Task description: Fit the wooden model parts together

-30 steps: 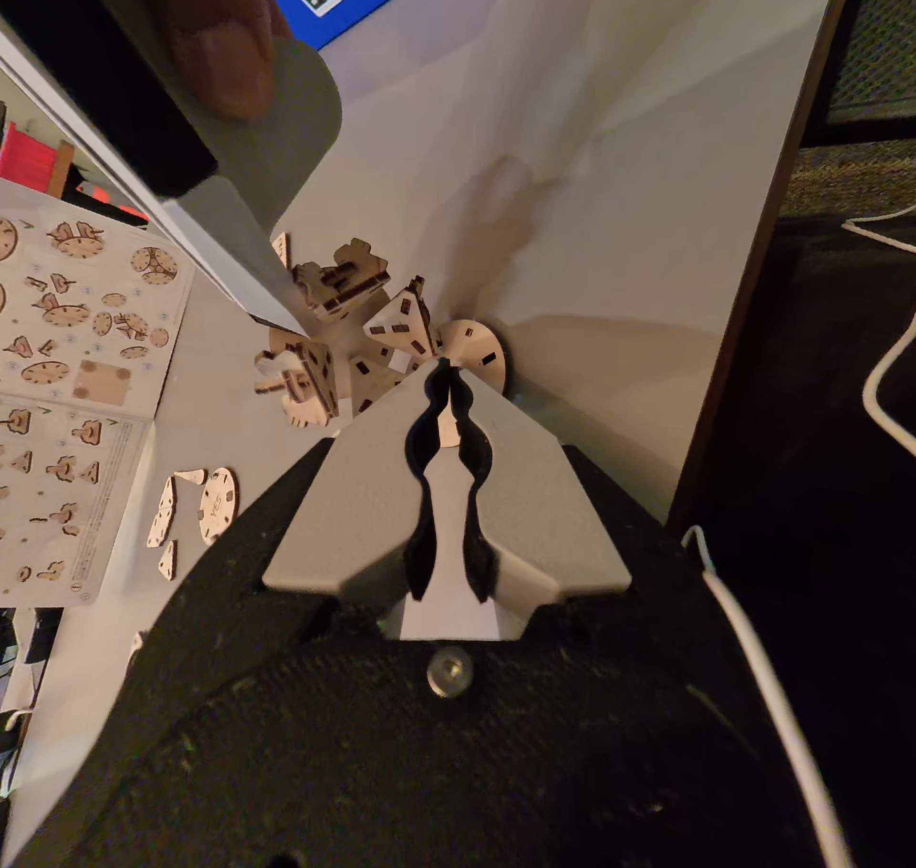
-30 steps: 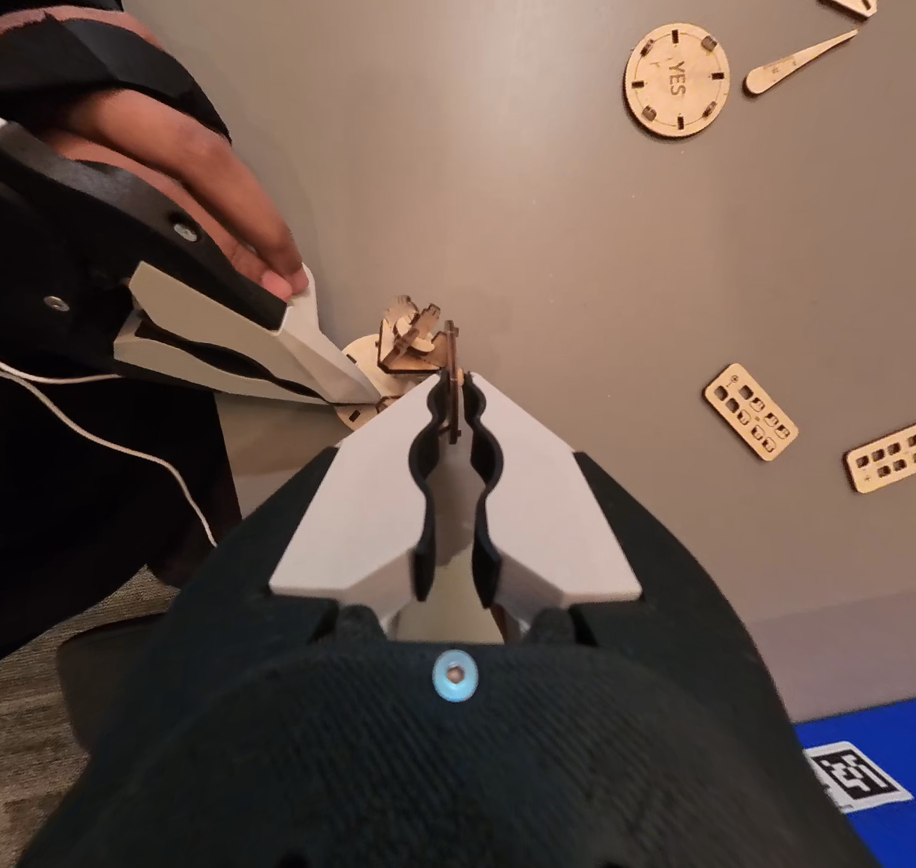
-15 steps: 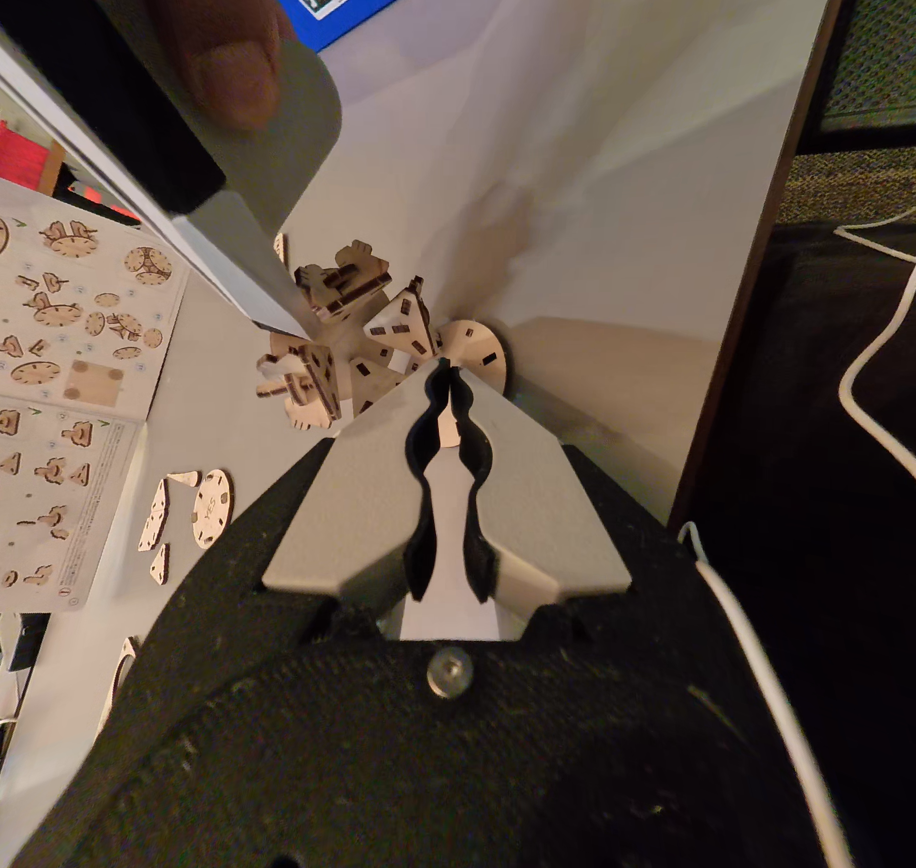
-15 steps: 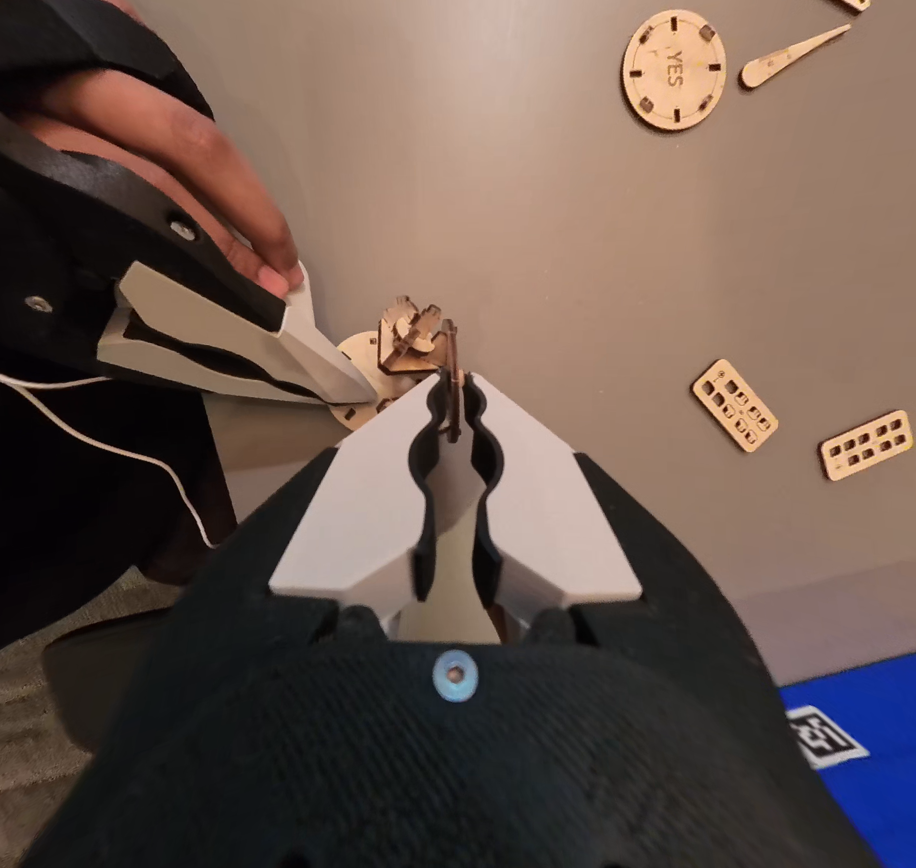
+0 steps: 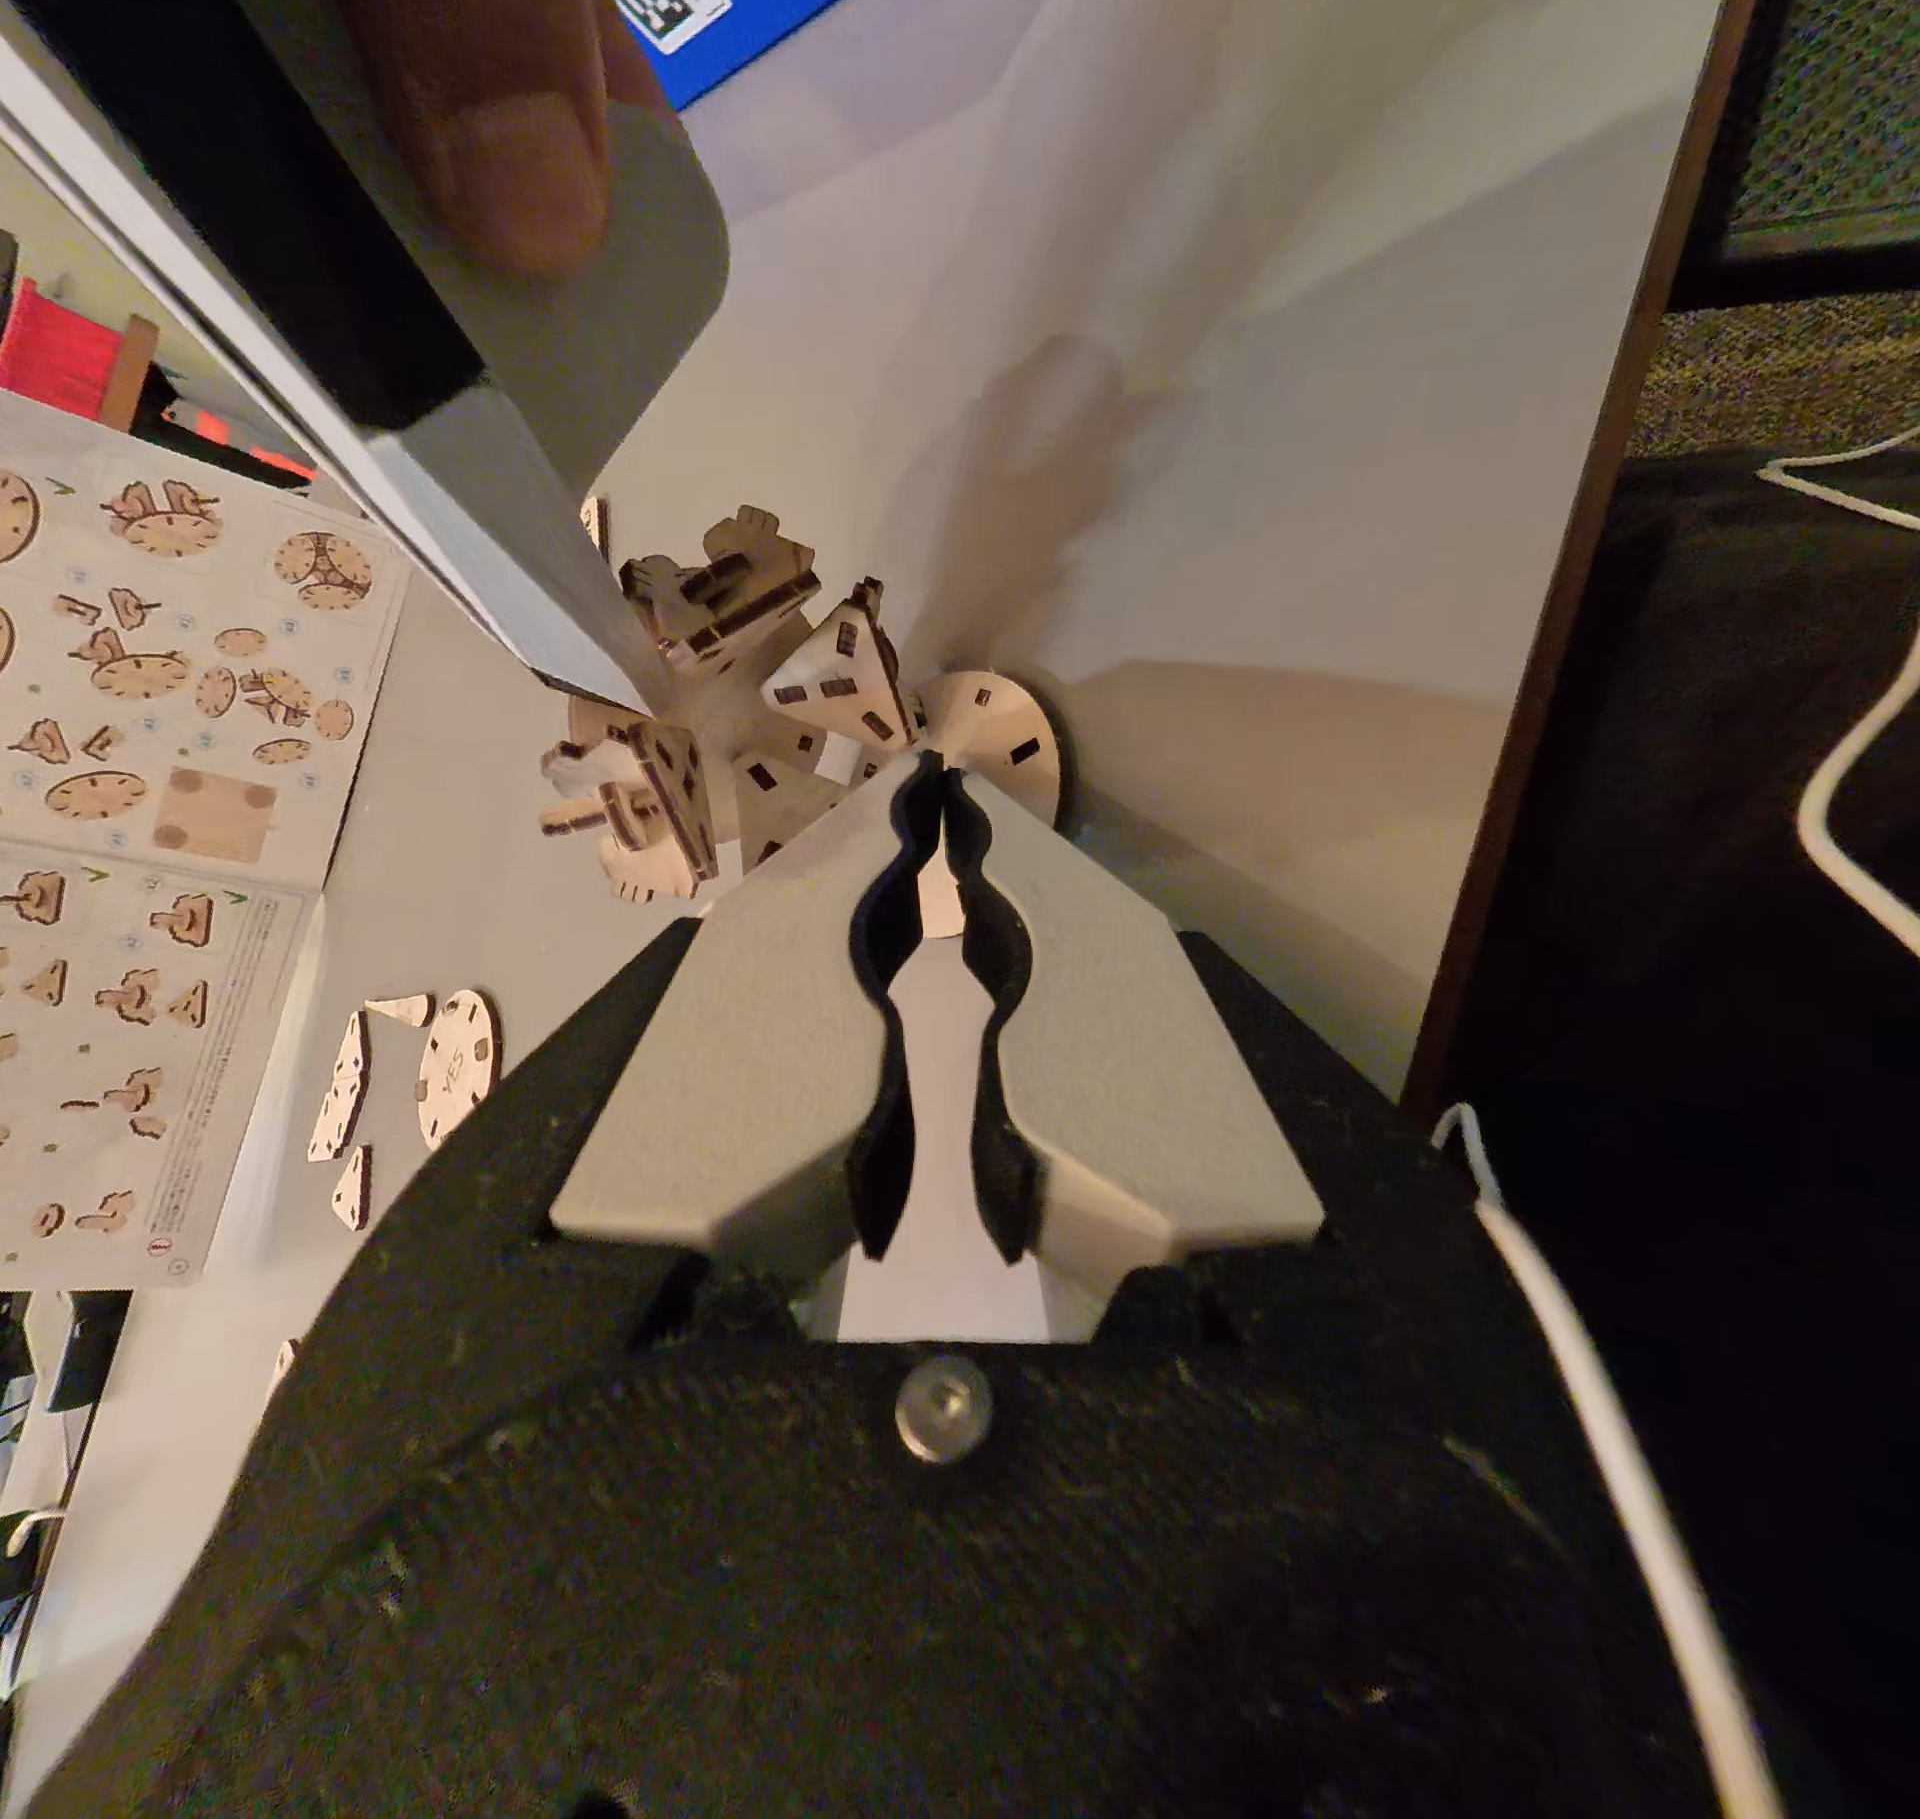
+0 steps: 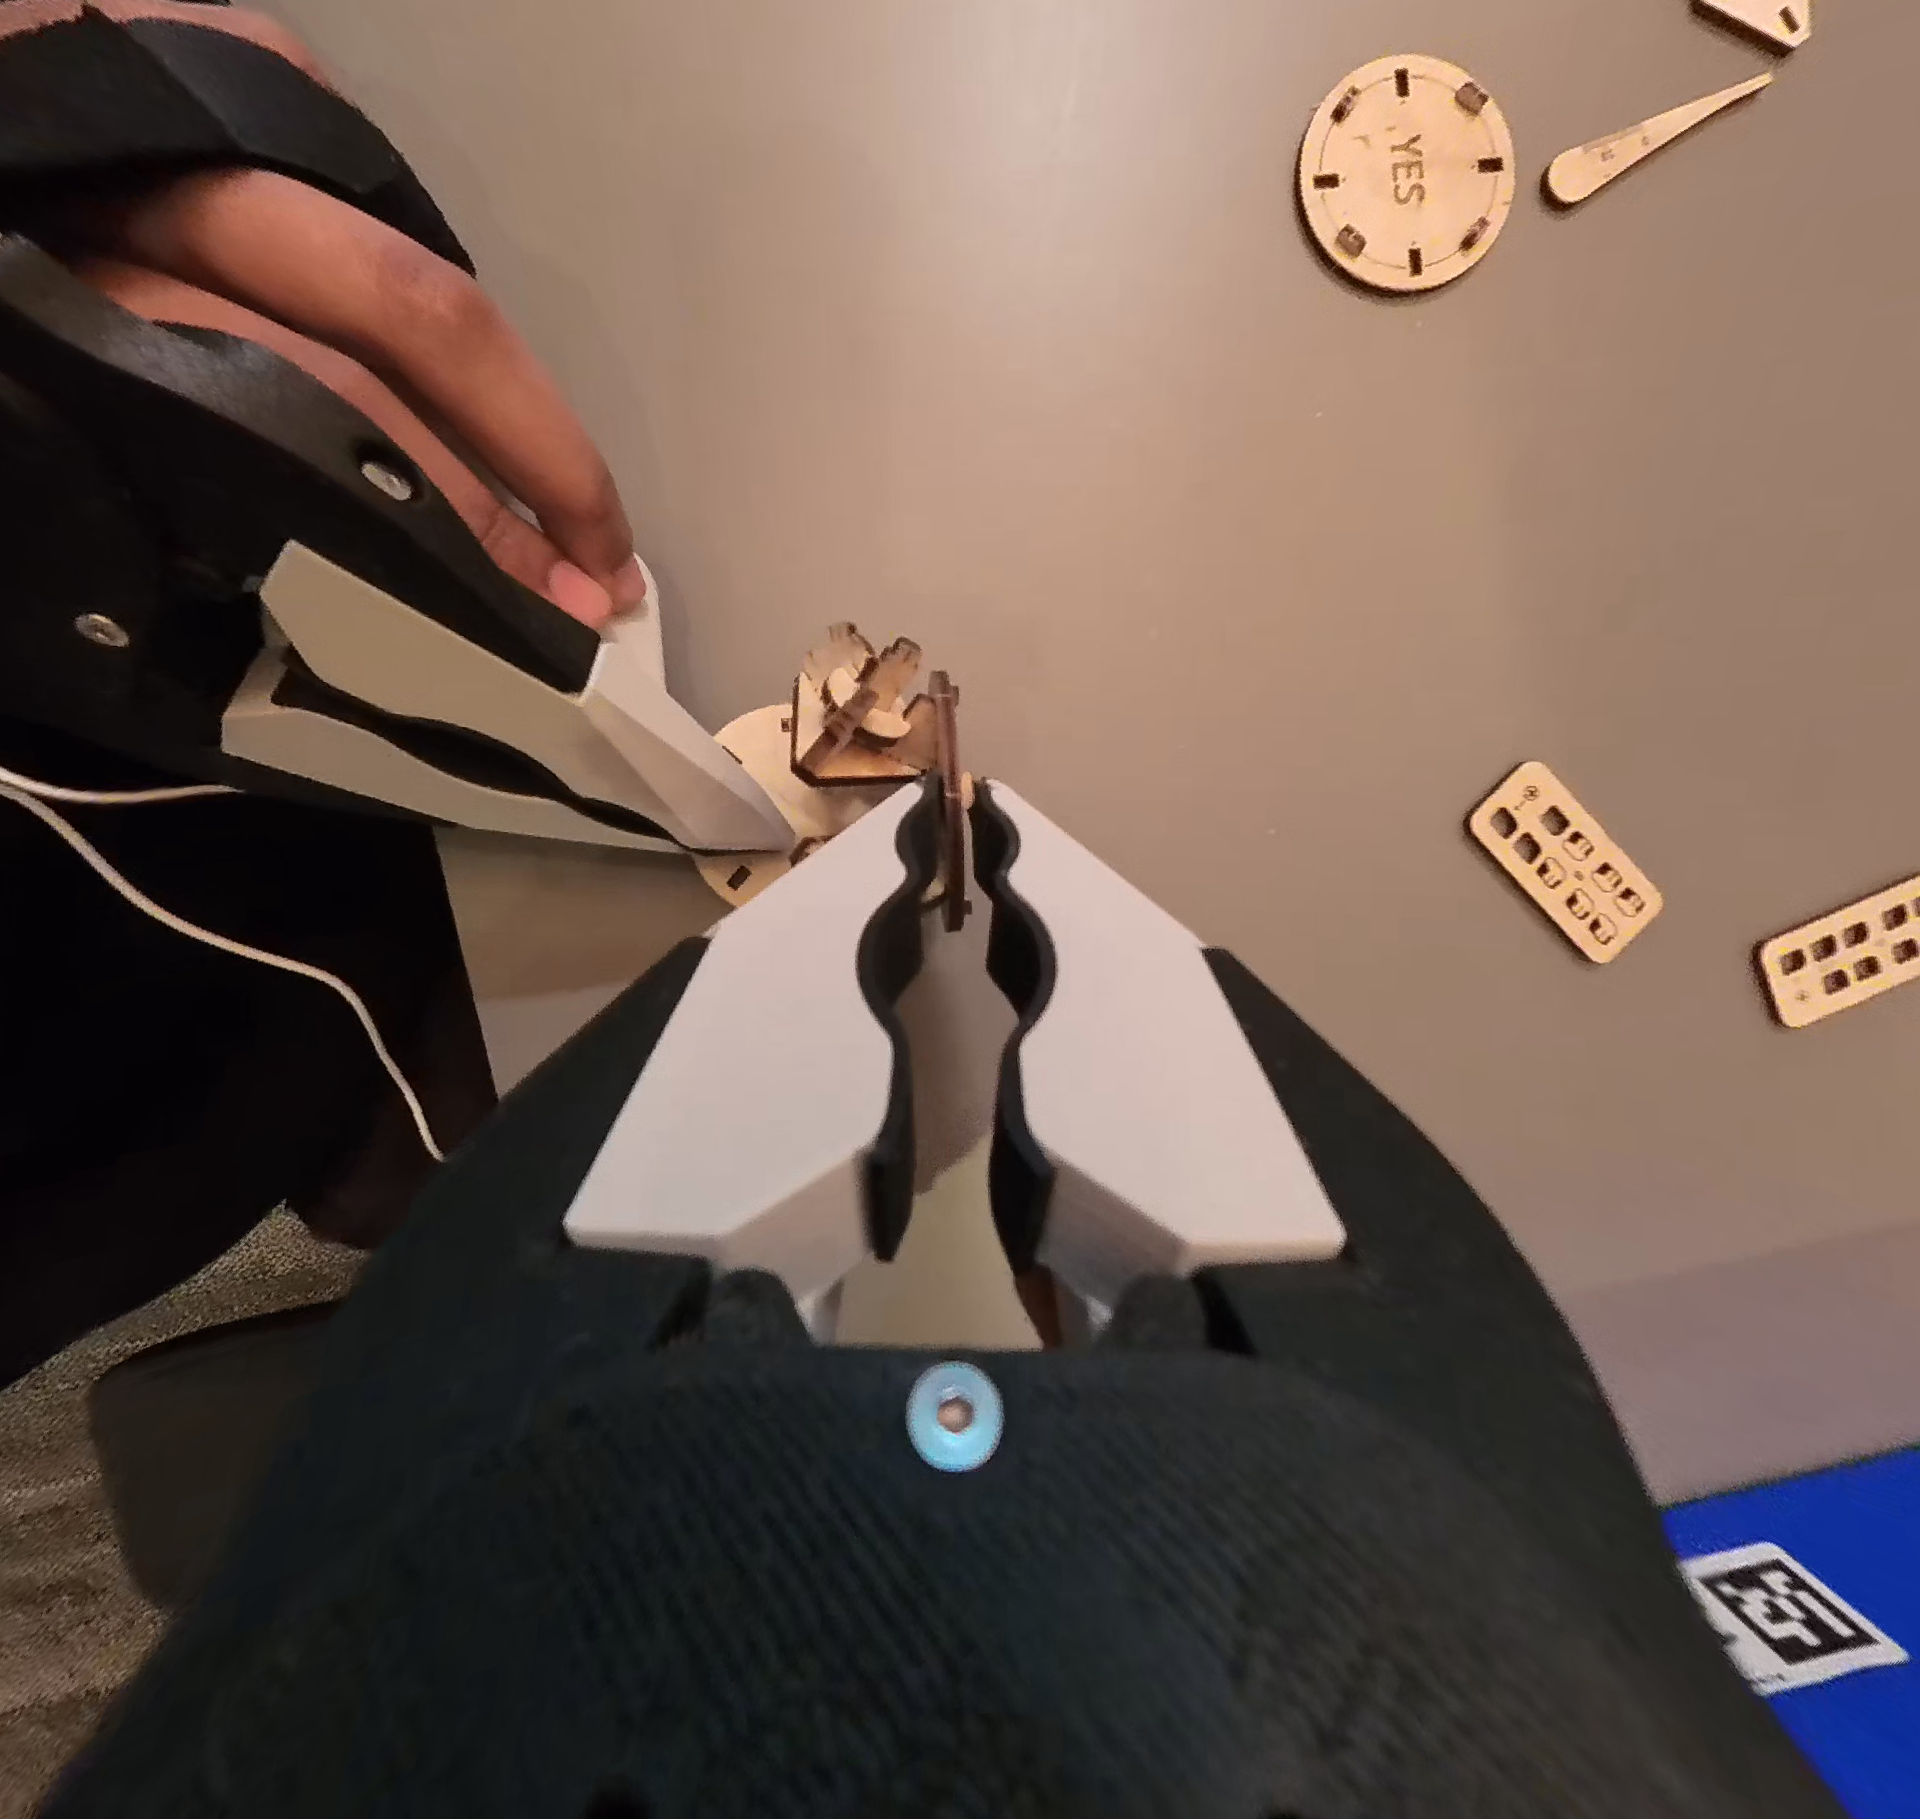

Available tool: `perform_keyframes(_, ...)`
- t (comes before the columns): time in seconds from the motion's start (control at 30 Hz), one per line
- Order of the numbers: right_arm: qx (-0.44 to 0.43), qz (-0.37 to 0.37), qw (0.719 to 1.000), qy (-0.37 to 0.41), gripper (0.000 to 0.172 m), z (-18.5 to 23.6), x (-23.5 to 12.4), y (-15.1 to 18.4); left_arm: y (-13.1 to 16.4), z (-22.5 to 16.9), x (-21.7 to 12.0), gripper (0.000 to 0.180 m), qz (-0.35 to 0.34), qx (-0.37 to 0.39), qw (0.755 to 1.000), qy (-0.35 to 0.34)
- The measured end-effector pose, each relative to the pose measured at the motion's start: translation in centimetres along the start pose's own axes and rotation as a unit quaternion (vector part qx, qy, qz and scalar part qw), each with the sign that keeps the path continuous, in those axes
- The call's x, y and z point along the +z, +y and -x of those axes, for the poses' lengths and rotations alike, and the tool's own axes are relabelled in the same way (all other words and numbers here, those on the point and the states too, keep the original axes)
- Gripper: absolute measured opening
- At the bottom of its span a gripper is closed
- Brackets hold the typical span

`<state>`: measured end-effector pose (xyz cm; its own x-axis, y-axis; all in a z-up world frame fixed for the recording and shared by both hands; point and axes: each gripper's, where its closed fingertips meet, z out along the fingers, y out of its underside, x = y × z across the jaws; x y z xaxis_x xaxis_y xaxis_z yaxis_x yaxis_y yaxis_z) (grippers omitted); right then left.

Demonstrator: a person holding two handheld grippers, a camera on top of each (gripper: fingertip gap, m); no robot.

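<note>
The right gripper pinches a thin wooden piece edge-on against the half-built wooden model, while the left gripper, jaws closed, seemingly nips the model's round base.

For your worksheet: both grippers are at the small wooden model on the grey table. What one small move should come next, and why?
Probably ease the thin wooden panel, pinched edge-on in the right gripper, gently down toward the round slotted wooden base. The left gripper is shut on that base's rim, steadying the model.
</note>
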<state>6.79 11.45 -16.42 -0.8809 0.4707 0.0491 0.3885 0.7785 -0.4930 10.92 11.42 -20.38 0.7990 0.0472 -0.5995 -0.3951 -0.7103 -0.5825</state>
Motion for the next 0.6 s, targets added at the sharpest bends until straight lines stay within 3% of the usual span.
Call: perform_keyframes(0.6, 0.029, -0.026, 0.999, -0.015, 0.01, -0.11, 0.27, -0.04, -0.04, 0.01, -0.01, 0.0, -0.005, -0.001, 1.0, 0.005)
